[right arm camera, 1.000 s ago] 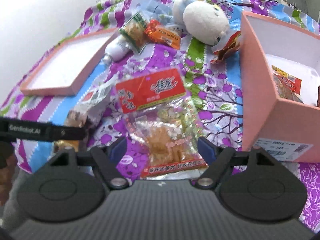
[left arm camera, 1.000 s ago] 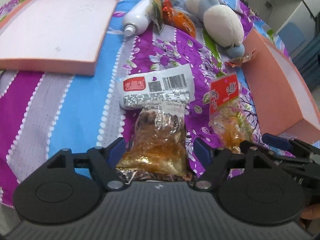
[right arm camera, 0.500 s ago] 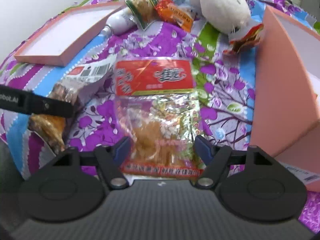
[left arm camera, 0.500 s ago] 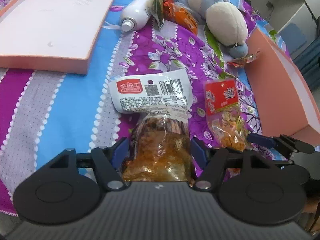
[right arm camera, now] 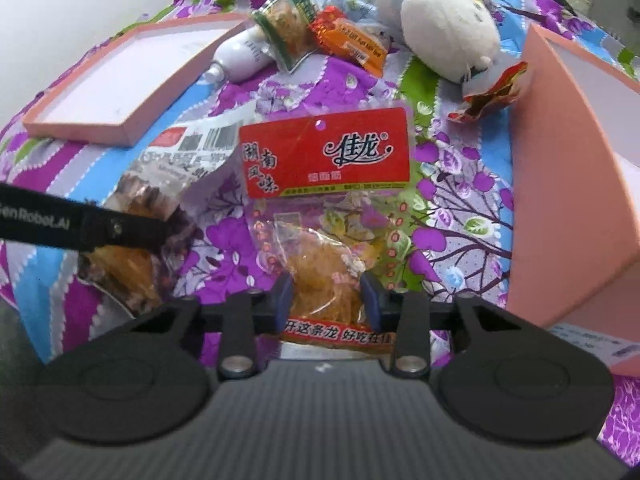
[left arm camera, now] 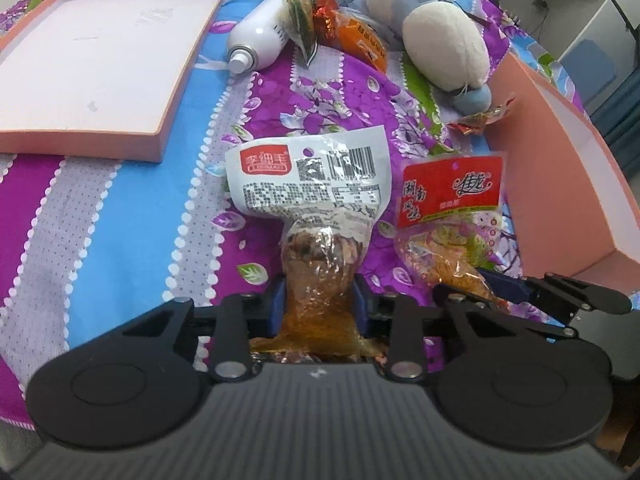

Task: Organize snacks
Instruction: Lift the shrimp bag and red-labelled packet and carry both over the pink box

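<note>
- Now, far left: pink lid (left arm camera: 100, 60) lies flat on the floral cloth (left arm camera: 120, 220).
- Our left gripper (left arm camera: 318, 308), jaws clamped on the white-label snack pack (left arm camera: 312, 188), just beside the next pack.
- Our right gripper (right arm camera: 328, 296), jaws clamped on the red-label snack pack (right arm camera: 326, 152).
- Far right: pink box (right arm camera: 572, 184), w/ a plush toy (right arm camera: 444, 20) behind.

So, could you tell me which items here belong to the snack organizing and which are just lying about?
Part of the job:
- left gripper, shut on the white-label snack pack
- right gripper, shut on the red-label snack pack
- pink box
- orange snack packet

Lying about:
- plush toy
- white bottle
- pink lid
</note>
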The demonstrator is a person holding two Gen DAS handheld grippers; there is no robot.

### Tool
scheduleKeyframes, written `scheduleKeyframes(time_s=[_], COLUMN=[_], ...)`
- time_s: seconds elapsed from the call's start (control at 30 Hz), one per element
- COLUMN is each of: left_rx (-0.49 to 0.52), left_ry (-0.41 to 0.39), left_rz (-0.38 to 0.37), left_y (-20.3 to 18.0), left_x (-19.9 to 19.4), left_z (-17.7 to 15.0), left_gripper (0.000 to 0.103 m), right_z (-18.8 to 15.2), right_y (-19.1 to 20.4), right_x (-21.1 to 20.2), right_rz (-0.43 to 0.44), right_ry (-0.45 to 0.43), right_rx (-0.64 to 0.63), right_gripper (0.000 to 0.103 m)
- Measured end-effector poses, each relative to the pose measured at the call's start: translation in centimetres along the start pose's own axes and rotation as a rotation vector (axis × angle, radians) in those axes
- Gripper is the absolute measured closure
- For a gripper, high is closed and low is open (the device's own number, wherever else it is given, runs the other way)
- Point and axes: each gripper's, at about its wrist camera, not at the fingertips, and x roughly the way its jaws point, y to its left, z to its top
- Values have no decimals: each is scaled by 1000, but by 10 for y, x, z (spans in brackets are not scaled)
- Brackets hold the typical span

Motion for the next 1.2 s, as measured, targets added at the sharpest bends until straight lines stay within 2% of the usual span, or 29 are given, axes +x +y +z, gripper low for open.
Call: scheduleKeyframes(time_s=[0.37, 0.83, 1.2], left_rx=[51, 100, 155], left_ry=[-70, -246, -336], left_rz=[-3, -15, -112], left_y=[-24, -56, -101], left_x=[-55, -155, -201], left_z=[7, 17, 29], left_gripper=[65, 65, 65], right_z=[11, 27, 30], right_y=[-6, -4, -24], right_x=[-62, -161, -225], right_rz=[-13, -67, -153], right_ry=[-92, -279, -435], right_rx=[129, 201, 237], right_gripper=[64, 63, 63])
